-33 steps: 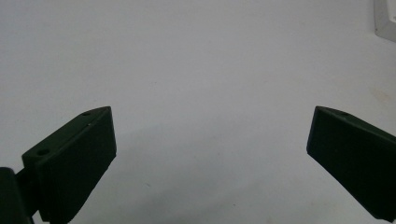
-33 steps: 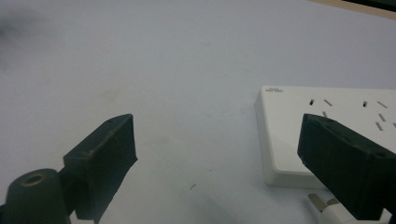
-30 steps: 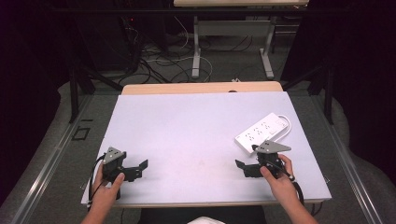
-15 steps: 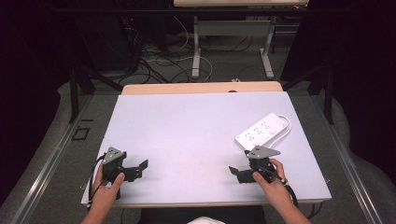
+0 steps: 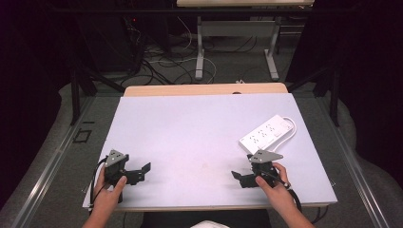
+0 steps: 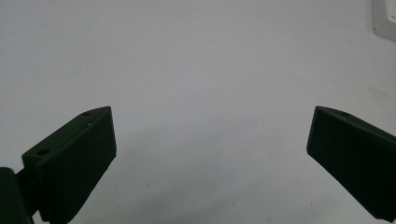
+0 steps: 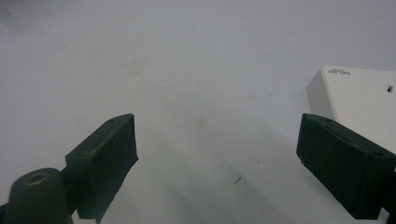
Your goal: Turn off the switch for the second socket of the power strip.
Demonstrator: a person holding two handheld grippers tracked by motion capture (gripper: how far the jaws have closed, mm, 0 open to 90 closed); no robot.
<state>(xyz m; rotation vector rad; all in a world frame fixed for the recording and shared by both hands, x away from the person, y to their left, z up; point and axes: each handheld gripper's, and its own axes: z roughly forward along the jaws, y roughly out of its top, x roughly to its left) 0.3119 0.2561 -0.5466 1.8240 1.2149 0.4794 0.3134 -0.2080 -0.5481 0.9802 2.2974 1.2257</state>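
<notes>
- High view: the right claw (image 5: 240,179) sits at the near right of the bench (image 5: 199,128), held in the person's right hand (image 5: 273,183), with its jaws spread and pointing left. Compared with a second ago it has slid a little toward the near edge and away from the white power strip (image 5: 267,134), which lies just beyond it at the far right, angled, with its cord looped at its far end. The strip itself has not shifted. The left claw (image 5: 140,172) rests at the near left, gripped by the left hand (image 5: 109,190), unchanged in place, jaws apart and empty.
- Left gripper view: both black jaws stand wide apart over bare bench (image 6: 196,70), nothing between them. A corner of the power strip (image 6: 385,18) peeps in at the far upper right, well apart.
- Right gripper view: the jaws are released, wide, with only bench (image 7: 187,60) between them. The power strip (image 7: 355,98) end lies just beyond the right-hand jaw, near but not touching as far as I can tell.
- Judgement: the small retreat of the right claw looks like lining up for the strip rather than leaving it; no grasp has begun, so the work is at its start.
</notes>
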